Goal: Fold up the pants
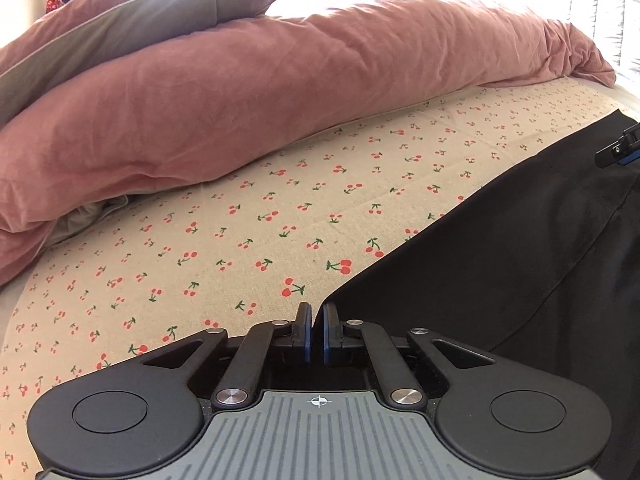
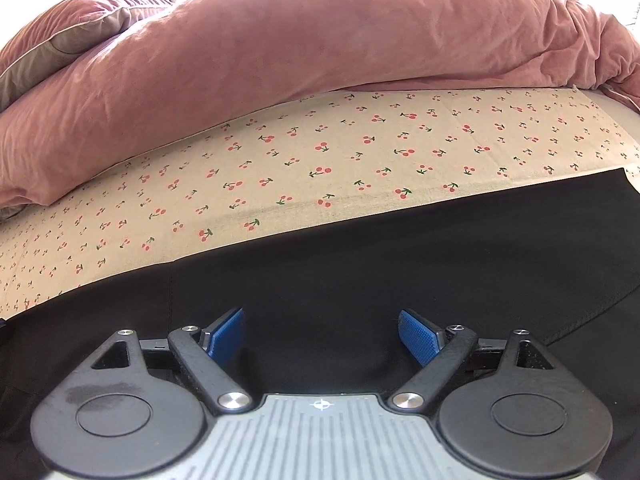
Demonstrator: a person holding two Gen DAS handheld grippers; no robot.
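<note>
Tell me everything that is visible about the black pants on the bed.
The black pants are plain, smooth, matte fabric, spread mostly flat on the cherry-print sheet, with a long seam visible in the left wrist view. Their far edge runs straight across the sheet, well short of the pink duvet. The left gripper is shut at one corner of the cloth, apparently pinching its edge. The right gripper is open over the fabric, gripping nothing.
</note>
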